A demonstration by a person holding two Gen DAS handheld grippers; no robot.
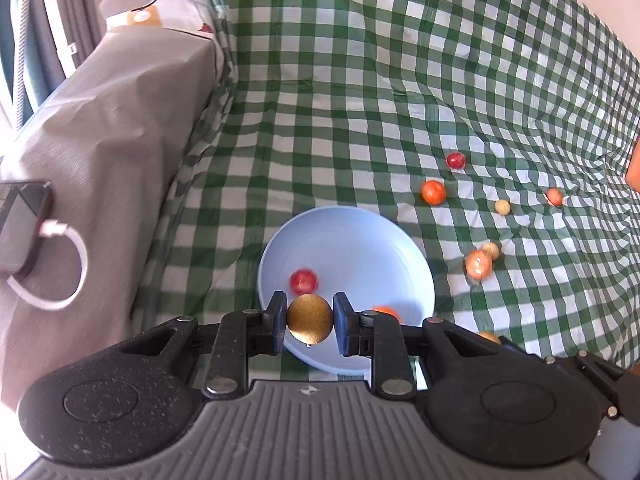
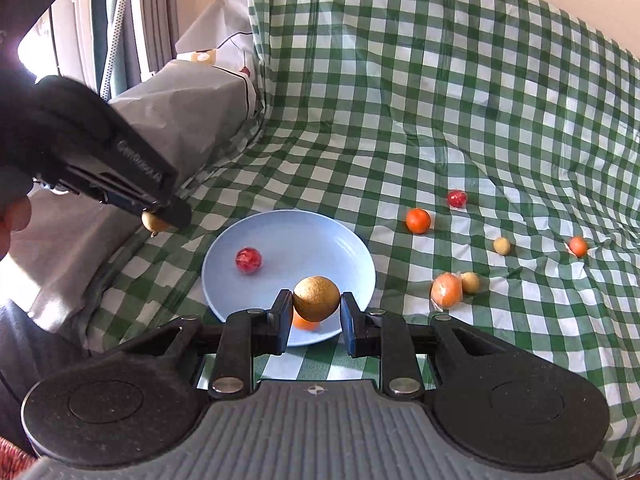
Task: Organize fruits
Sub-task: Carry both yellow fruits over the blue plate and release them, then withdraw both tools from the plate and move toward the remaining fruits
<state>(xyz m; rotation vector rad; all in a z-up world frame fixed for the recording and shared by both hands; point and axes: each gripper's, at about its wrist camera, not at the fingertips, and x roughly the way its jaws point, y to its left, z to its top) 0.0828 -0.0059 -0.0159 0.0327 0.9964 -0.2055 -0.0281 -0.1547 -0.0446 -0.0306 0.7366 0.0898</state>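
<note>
A light blue plate [image 1: 360, 240] [image 2: 304, 232] lies on the green checked cloth. It holds a red fruit [image 1: 304, 281] [image 2: 249, 259] and an orange fruit [image 1: 385, 313] [image 2: 304, 323]. My left gripper [image 1: 310, 320] is shut on a brown speckled fruit [image 1: 310, 319] over the plate's near rim; in the right wrist view it [image 2: 160, 222] is left of the plate. My right gripper [image 2: 316, 300] is shut on a second brown fruit [image 2: 317, 298] above the plate's near edge.
Several loose fruits lie right of the plate: a red one [image 2: 457, 198], orange ones [image 2: 418, 220] [image 2: 578, 246], small yellow ones [image 2: 501, 246] [image 2: 470, 282] and a wrapped orange one [image 2: 446, 290]. A grey covered box [image 1: 108, 128] with a phone [image 1: 20, 232] stands on the left.
</note>
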